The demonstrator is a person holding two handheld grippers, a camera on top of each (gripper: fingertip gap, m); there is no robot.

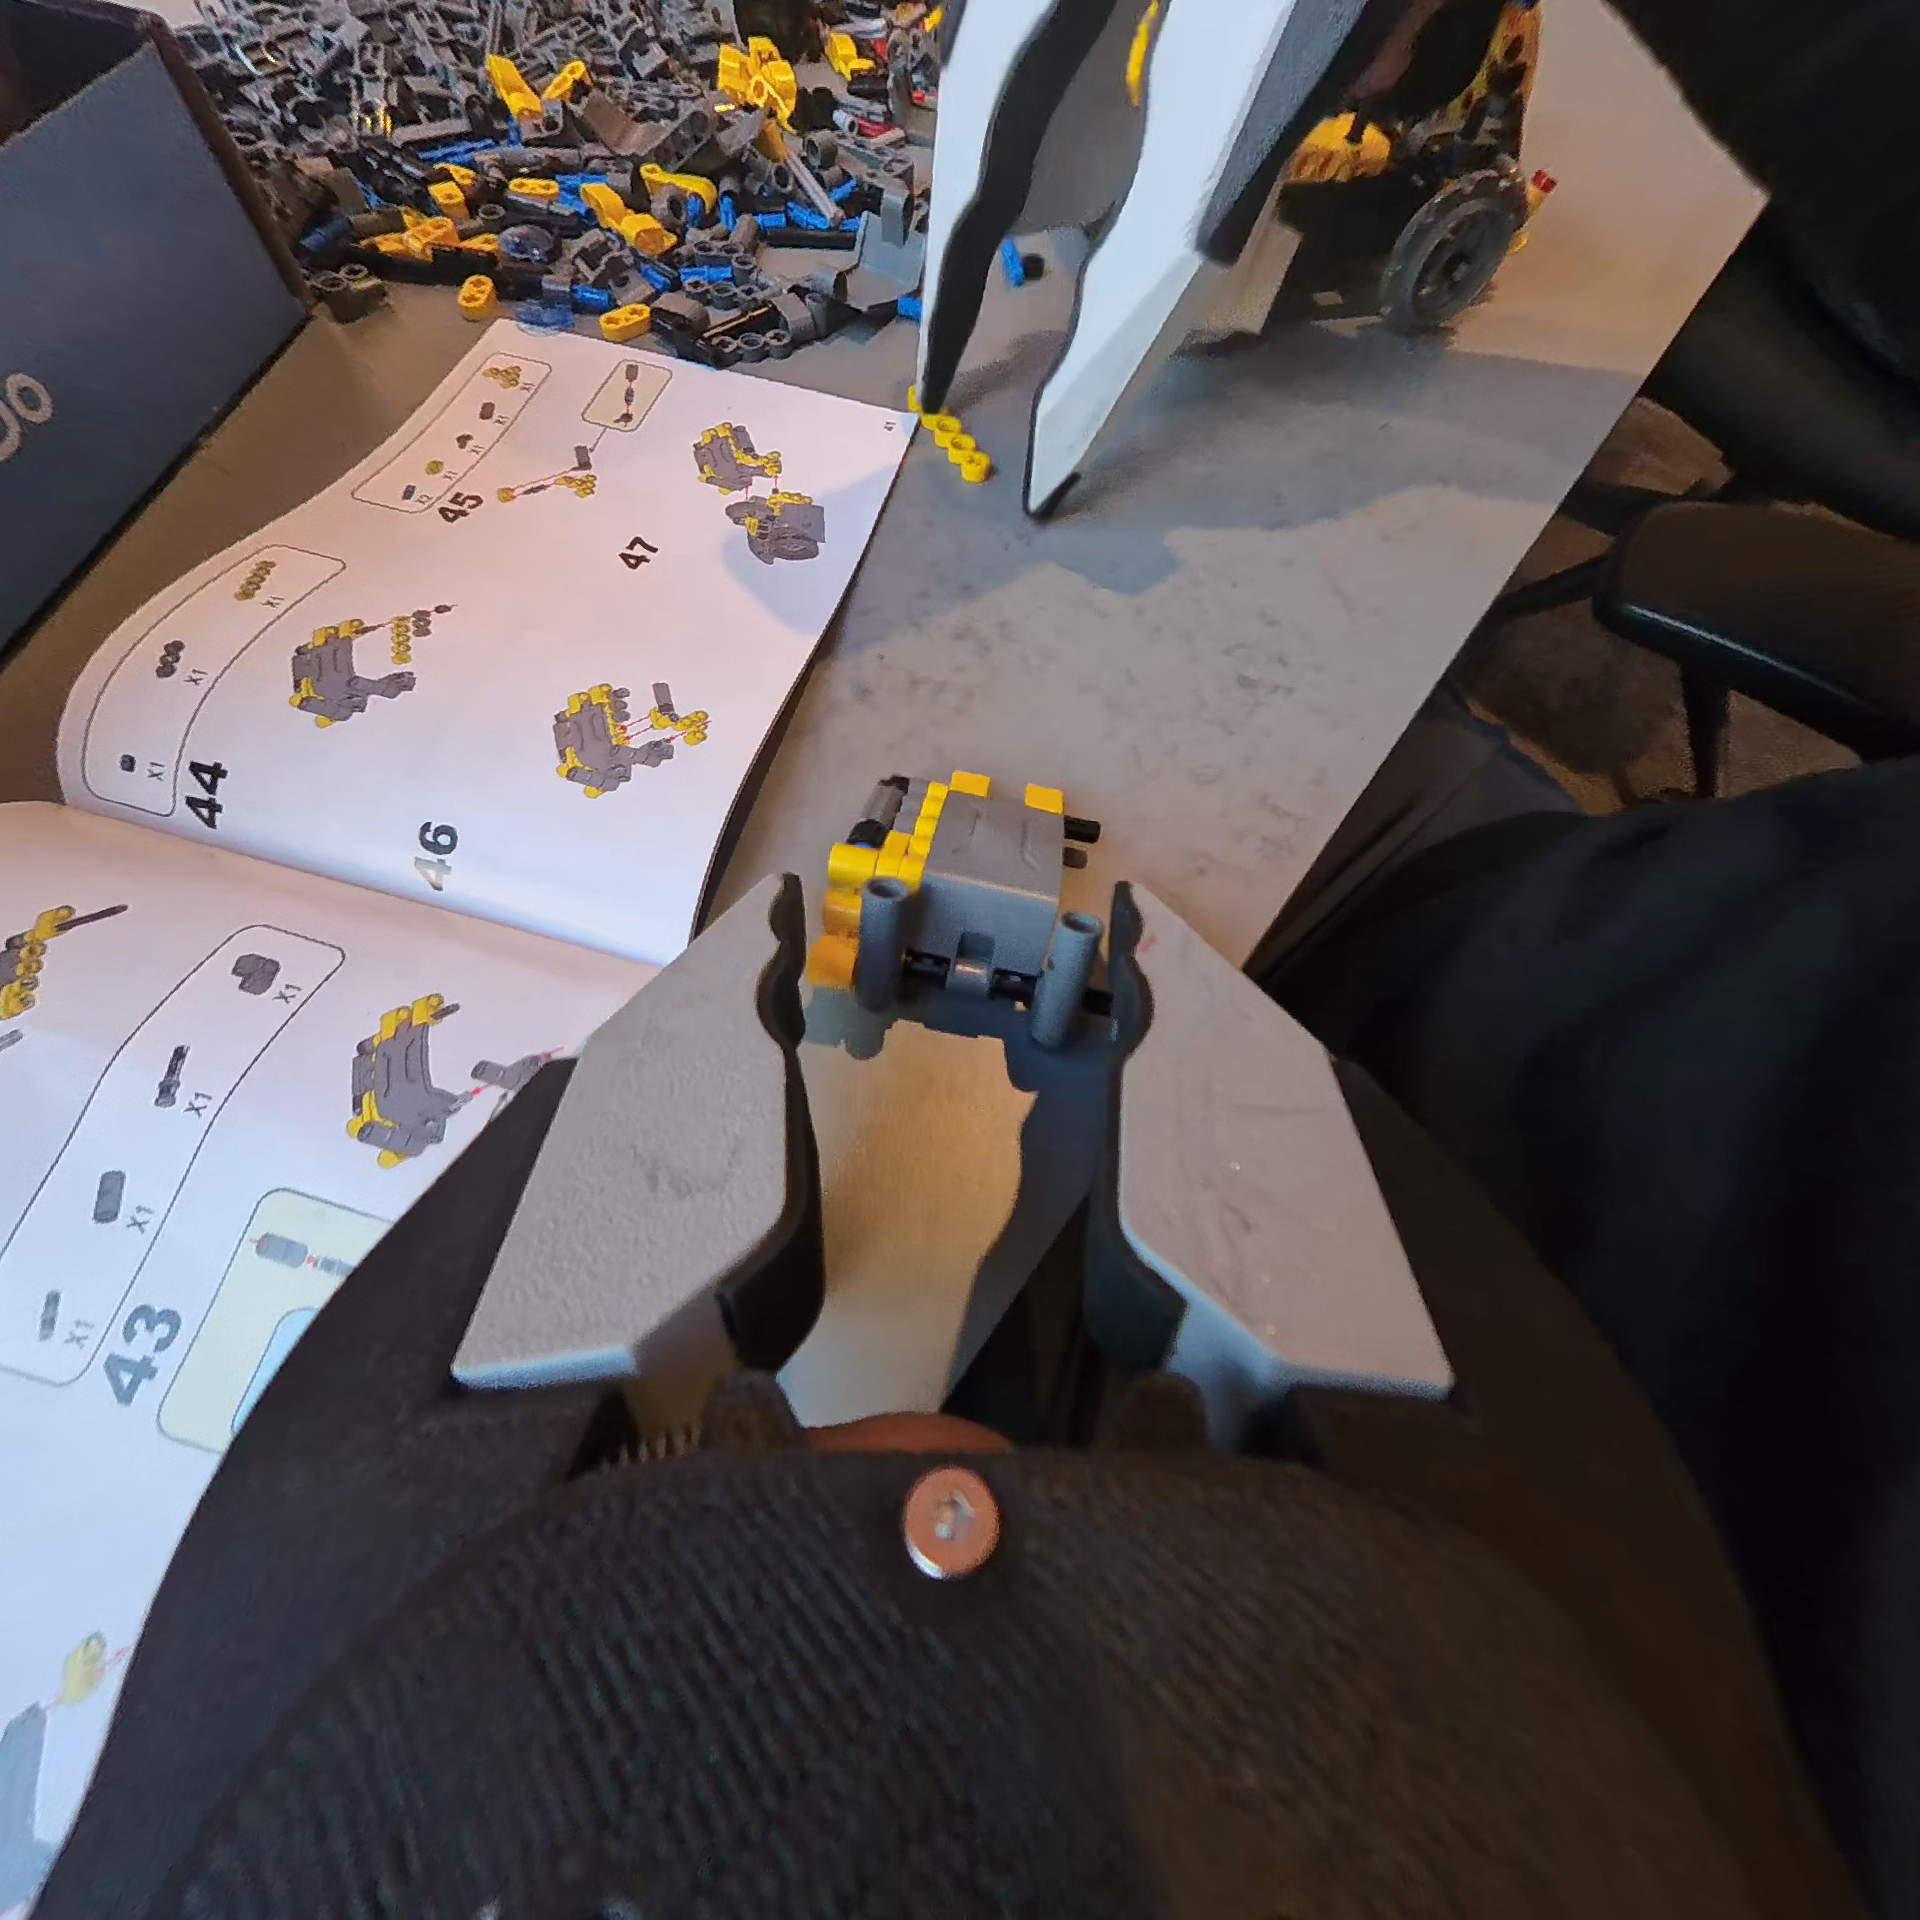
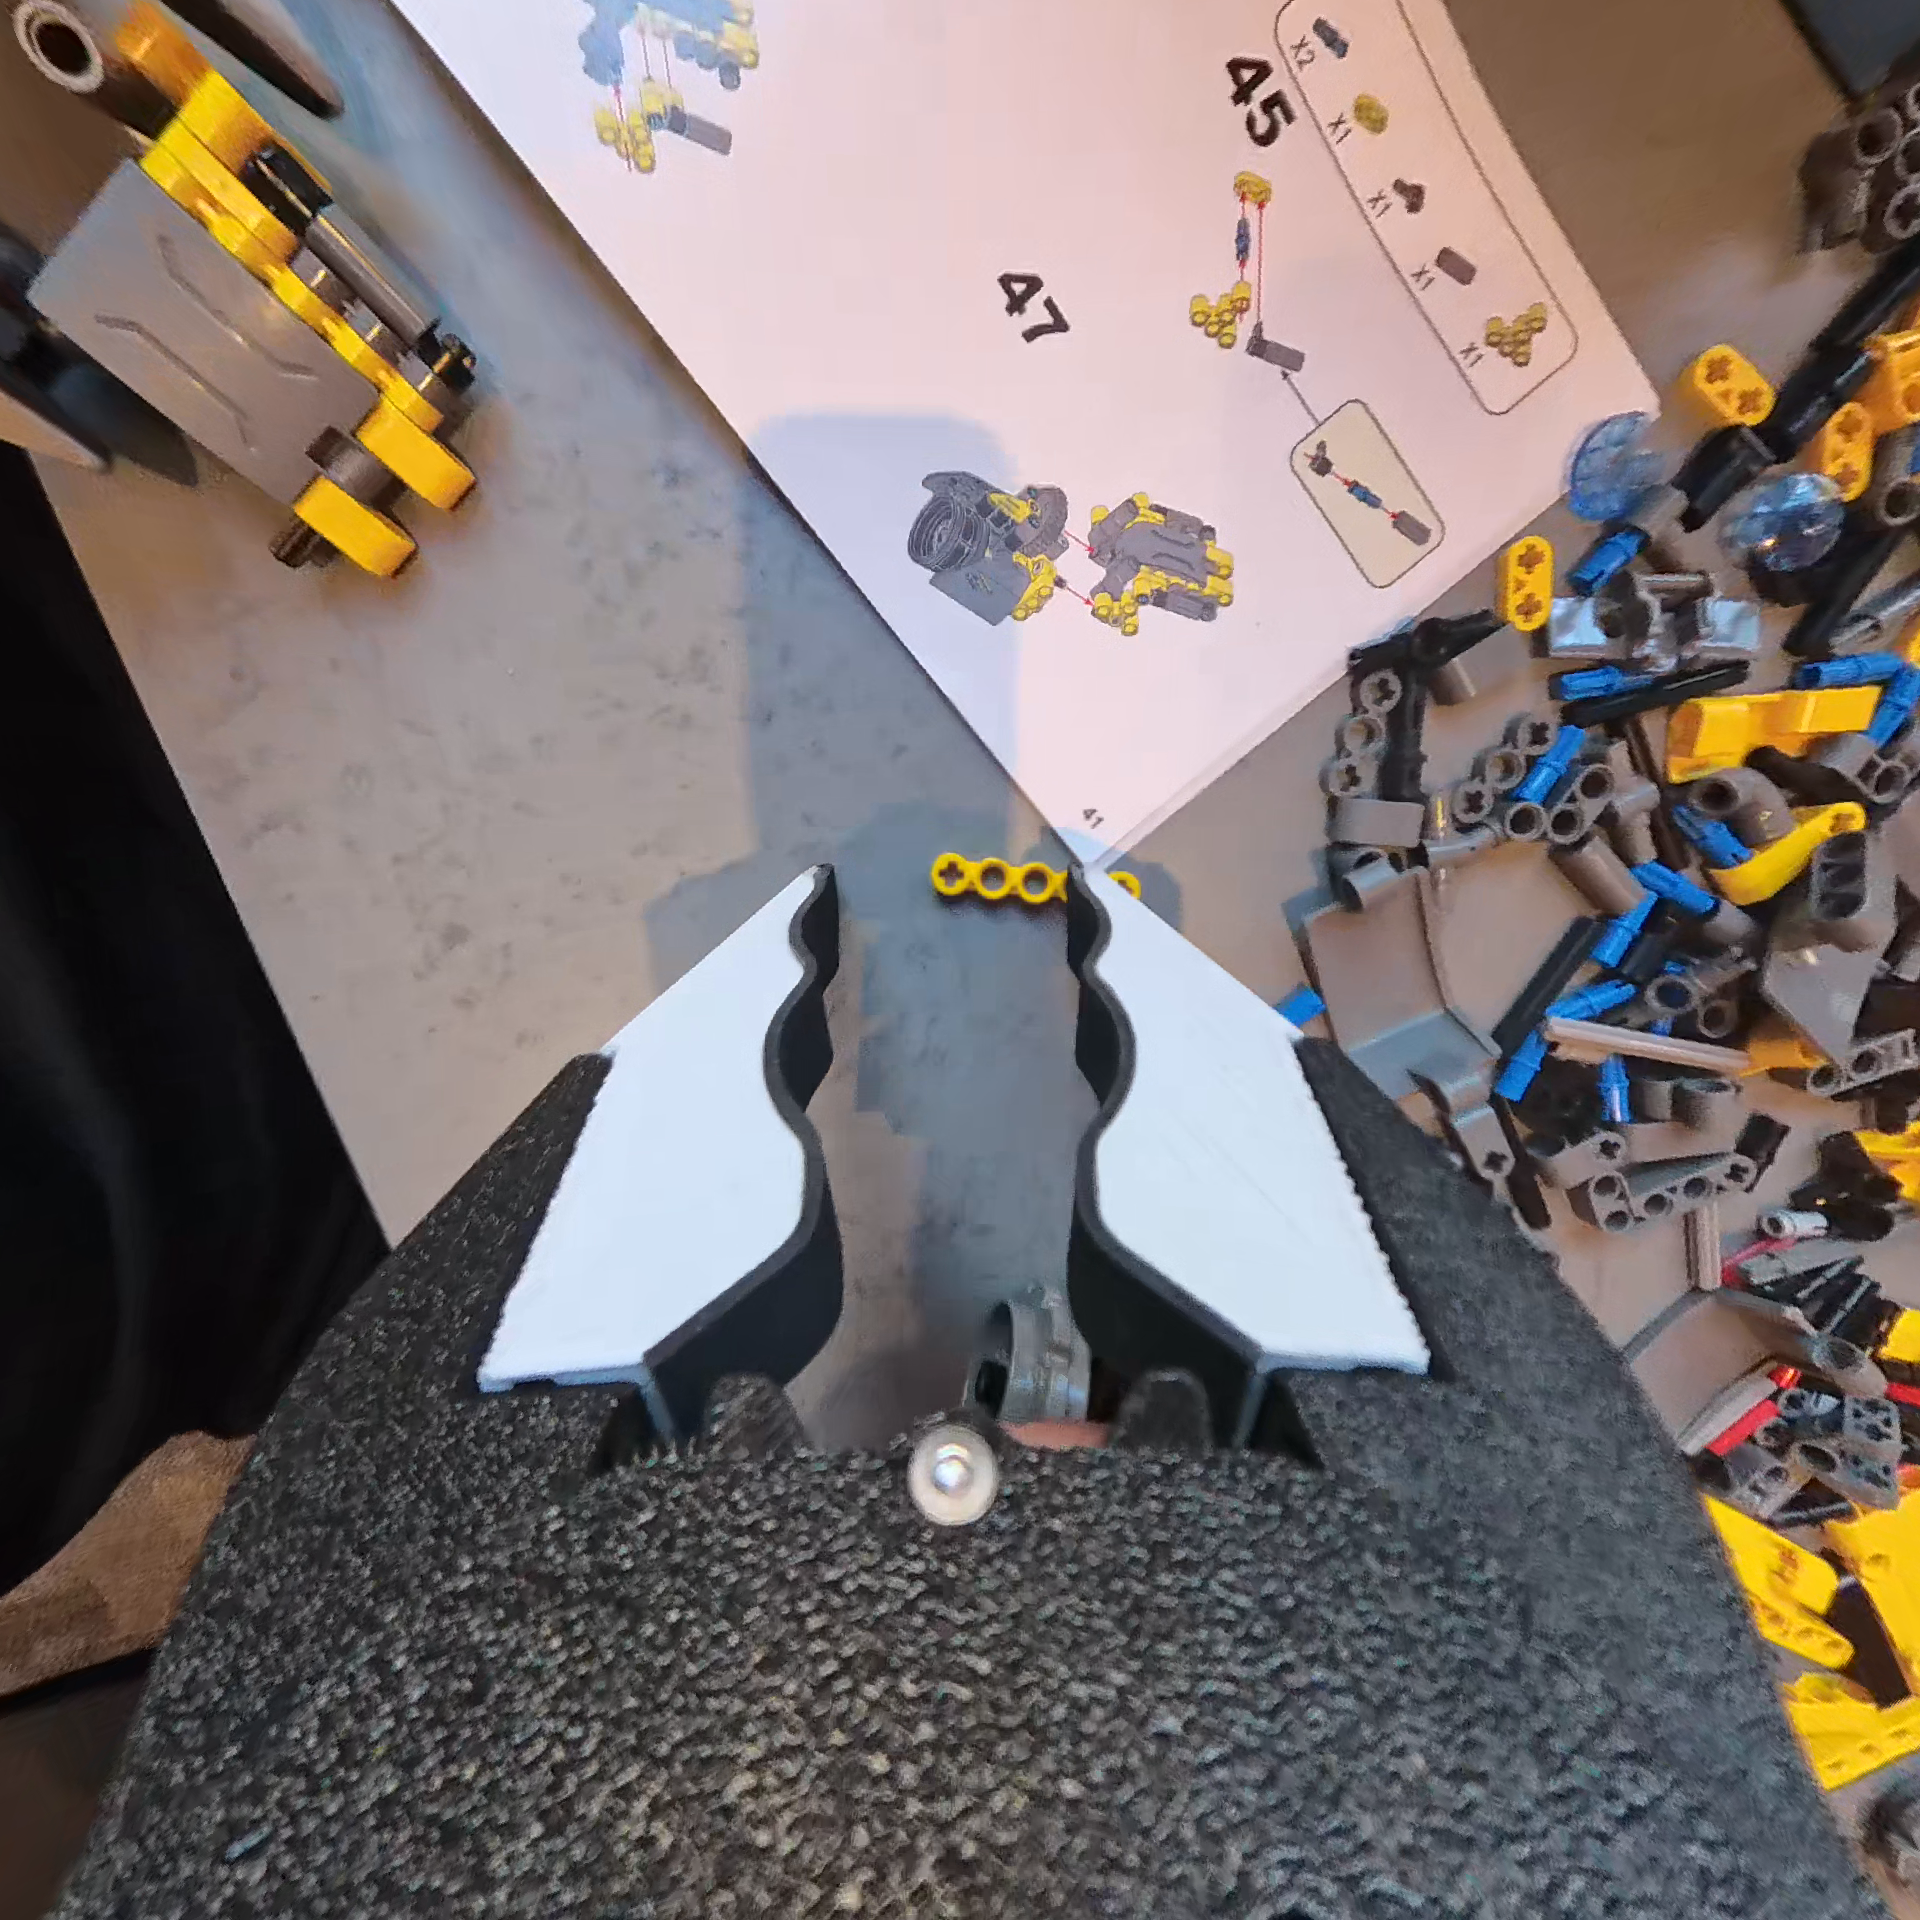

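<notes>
The left hand-held gripper is seen with its grey fingers spread around a small grey-and-yellow brick assembly; the right finger appears to touch a black pin on the assembly's side, while a narrow gap shows at the left finger, so a firm grip cannot be confirmed. The assembly rests on the grey bench, just beside the open instruction booklet.

The right hand-held gripper is held wide open with nothing between its white fingers. Its right fingertip sits on or over a flat yellow beam with holes (one end of the beam is covered by that finger), which lies at the booklet's corner. A small grey part is lodged near the finger bases; what it is cannot be told.

Open bench surface lies between the two grippers. The bench edge runs close on the person's side, with a dark-clothed leg and a black chair beyond it. A pile of loose bricks crowds the other side. A wheeled yellow model is partly hidden behind the right gripper, and a dark box is cut off by the picture's edge.
</notes>
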